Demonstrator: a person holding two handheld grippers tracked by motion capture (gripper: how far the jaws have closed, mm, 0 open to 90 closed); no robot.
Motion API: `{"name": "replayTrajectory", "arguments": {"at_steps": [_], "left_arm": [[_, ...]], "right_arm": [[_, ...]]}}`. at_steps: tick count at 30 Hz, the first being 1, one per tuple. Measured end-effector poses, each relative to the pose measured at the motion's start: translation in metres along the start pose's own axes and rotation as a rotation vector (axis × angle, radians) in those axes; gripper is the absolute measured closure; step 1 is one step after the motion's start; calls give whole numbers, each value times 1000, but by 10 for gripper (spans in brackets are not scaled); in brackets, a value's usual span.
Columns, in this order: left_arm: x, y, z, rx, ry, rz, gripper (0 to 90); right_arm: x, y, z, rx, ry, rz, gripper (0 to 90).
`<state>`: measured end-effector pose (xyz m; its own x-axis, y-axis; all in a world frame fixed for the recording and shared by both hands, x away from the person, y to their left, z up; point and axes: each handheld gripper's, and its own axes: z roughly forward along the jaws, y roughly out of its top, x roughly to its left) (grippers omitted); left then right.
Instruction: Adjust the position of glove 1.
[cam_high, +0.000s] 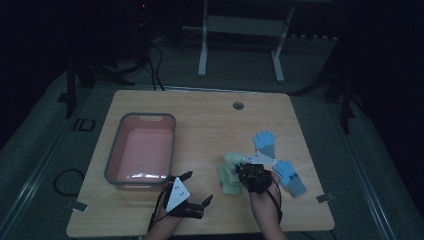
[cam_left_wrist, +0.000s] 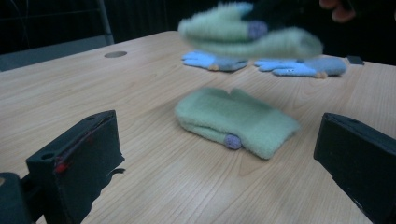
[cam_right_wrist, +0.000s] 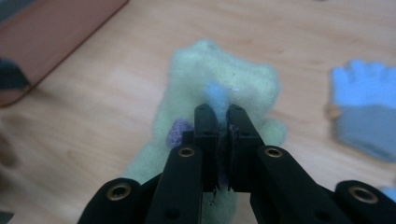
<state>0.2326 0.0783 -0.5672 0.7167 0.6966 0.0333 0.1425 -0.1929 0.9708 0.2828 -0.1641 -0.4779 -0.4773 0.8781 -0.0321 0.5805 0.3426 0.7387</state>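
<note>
High view: pale wooden table (cam_high: 210, 120) with a grey-rimmed pink plastic tub (cam_high: 142, 150) at its left. Left gripper (cam_high: 192, 192) low at the near edge, just beside the tub's near corner, jaws spread wide with nothing between them. Right gripper (cam_high: 248, 172) near the table's middle right, over a fuzzy pale green mitten (cam_high: 231, 161); a second fuzzy pale green mitten (cam_high: 227, 184) flat on the wood below it. Two light blue knitted gloves with grey cuffs to the right, one (cam_high: 266, 144) farther off, one (cam_high: 291, 176) nearer, just beside the hand. Left gripper view: black jaws far apart at either side, empty; the flat green mitten (cam_left_wrist: 236, 121) on the table between and beyond them, a small purple tag on its near edge; the other green mitten (cam_left_wrist: 247, 32) blurred, up off the table; both blue gloves (cam_left_wrist: 264, 63) behind. Right gripper view: jaws pinched nearly together on the lifted mitten (cam_right_wrist: 219, 98), fuzzy green fabric caught at the tips; tub at upper left, one blue glove (cam_right_wrist: 364, 107) at right.
</note>
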Motion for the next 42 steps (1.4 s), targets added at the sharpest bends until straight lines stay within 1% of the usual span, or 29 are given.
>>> {"name": "replayTrajectory", "arguments": {"at_steps": [1, 3, 5, 6, 7, 8, 12, 14, 17, 19, 20, 21, 23, 25, 28, 30, 33, 35, 36, 38, 40, 42], "left_arm": [[0, 0, 0, -3, -1, -1, 9], [0, 0, 0, -2, -2, -3, 9], [1, 0, 0, -1, -5, -4, 9], [0, 0, 0, -1, -5, -4, 9], [0, 0, 0, 0, -6, -3, 9], [0, 0, 0, 2, -6, -2, 9], [0, 0, 0, 4, -7, 5, 9], [0, 0, 0, 4, -6, 3, 9], [1, 0, 0, 4, -12, -4, 9], [1, 0, 0, 4, -12, -4, 9], [1, 0, 0, 0, -2, -14, 9], [1, 0, -1, -3, 2, -14, 9], [1, 0, 0, -2, 1, -10, 9], [0, 0, 0, 3, 0, -6, 9], [-1, 0, 1, 10, 7, -1, 9], [-1, 0, 1, 11, 13, -8, 9], [1, 1, 1, 19, 6, -19, 9], [0, 1, 3, 35, 7, -14, 9], [-1, 2, 4, 55, -1, -1, 10], [-2, 3, 6, 85, -20, 2, 10], [-4, 3, 7, 85, -5, 17, 10], [-6, 4, 8, 90, 4, 25, 10]], "right_arm": [[2, -2, 3, 11, 7, 6, 848], [6, -6, 7, 28, -1, 2, 848], [7, -11, 12, 44, 14, 15, 848], [9, -12, 13, 49, 1, 7, 848], [10, -14, 15, 52, -2, 2, 847], [10, -15, 17, 58, 4, 10, 847], [11, -18, 27, 76, 16, 17, 841], [13, -20, 32, 85, 11, -1, 833], [14, -24, 38, 107, 32, 8, 819], [15, -25, 40, 110, 30, 2, 819], [15, -25, 40, 110, 30, 2, 818], [16, -29, 43, 113, 25, -24, 814], [16, -29, 43, 115, 30, -39, 813], [12, -28, 43, 117, 55, -32, 795], [8, -25, 39, 117, 85, -26, 723], [6, -23, 34, 107, 88, -35, 702], [2, -20, 28, 99, 112, -39, 615], [-2, -17, 25, 95, 126, -57, 503], [-5, -16, 24, 91, 131, -59, 469], [-12, -15, 23, 87, 148, -71, 370], [-18, -16, 22, 86, 175, -76, 313], [-24, -17, 23, 80, 221, -60, 252]]}}
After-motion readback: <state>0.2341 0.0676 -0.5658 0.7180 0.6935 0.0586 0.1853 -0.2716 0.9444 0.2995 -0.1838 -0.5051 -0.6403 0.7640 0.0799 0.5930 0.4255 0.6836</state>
